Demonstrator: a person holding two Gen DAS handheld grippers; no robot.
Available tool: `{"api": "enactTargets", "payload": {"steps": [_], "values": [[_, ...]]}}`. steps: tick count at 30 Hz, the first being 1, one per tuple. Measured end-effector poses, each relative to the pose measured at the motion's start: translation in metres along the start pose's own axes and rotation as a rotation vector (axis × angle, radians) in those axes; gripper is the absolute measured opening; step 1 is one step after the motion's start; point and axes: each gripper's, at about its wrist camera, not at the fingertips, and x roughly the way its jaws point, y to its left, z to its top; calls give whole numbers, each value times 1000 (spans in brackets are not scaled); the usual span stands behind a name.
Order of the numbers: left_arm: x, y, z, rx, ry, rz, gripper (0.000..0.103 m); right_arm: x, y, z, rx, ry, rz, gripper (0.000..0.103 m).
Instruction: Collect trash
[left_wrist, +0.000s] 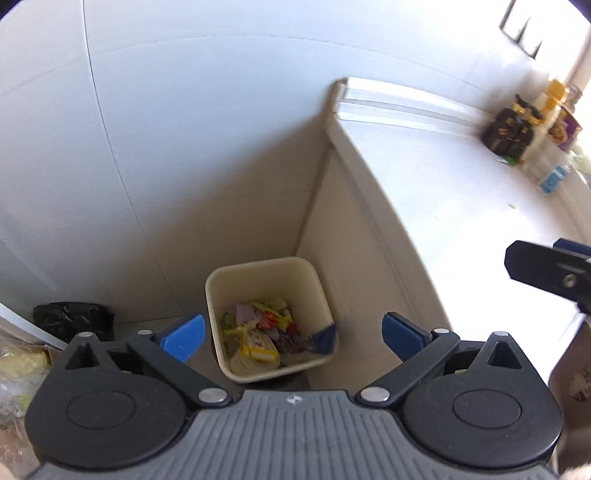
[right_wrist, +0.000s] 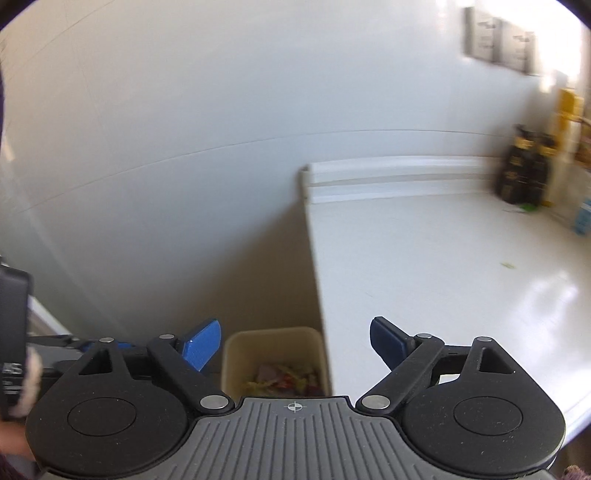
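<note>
Since the trash (left_wrist: 258, 332) lying in the cream bin (left_wrist: 321, 295) is all wrappers, torn packets and bits of card, I judge it light, soft and crinkly, the sort of stuff that slides off a pad unless I pinch a folded edge or a thick corner. It sits at lower centre of the left wrist view, piled in the bottom of the bin, with a blue scrap draped against the right inner wall. In the right wrist view the same bin shows just above my claw body at lower centre.

My left claw (left_wrist: 293, 334) is released, blue pads spread wide with nothing between them, and my right claw (right_wrist: 295, 345) is likewise spread and empty. Part of the right claw pokes in at the right edge of the left view.

On the floor the bin stands tucked into a corner, close against the cabinet side on its right, so I judge entry is best from straight above. A black bag (left_wrist: 74, 317) lies at lower left. To the right, the white counter (right_wrist: 424, 277) is mostly bare, its edge running down toward the bin. Only a small green speck (right_wrist: 509, 264) lies out on it, with bottles and jars (left_wrist: 517, 129) crowded at upper right.
</note>
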Motion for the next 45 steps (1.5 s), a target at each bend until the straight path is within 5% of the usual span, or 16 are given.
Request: {"api": "enactTargets", "payload": {"steps": [6,14,45], "values": [[-36,-21,-14,-2,14,9,103,-34,-5,-24,116,6,-108,95],[-65,-37,-34,8,38,78,103,-62,-8,-42,121,16,-226,102],[-70,-47,-51,13,71,143,103,-59,-4,-62,141,136,-226,102]]}}
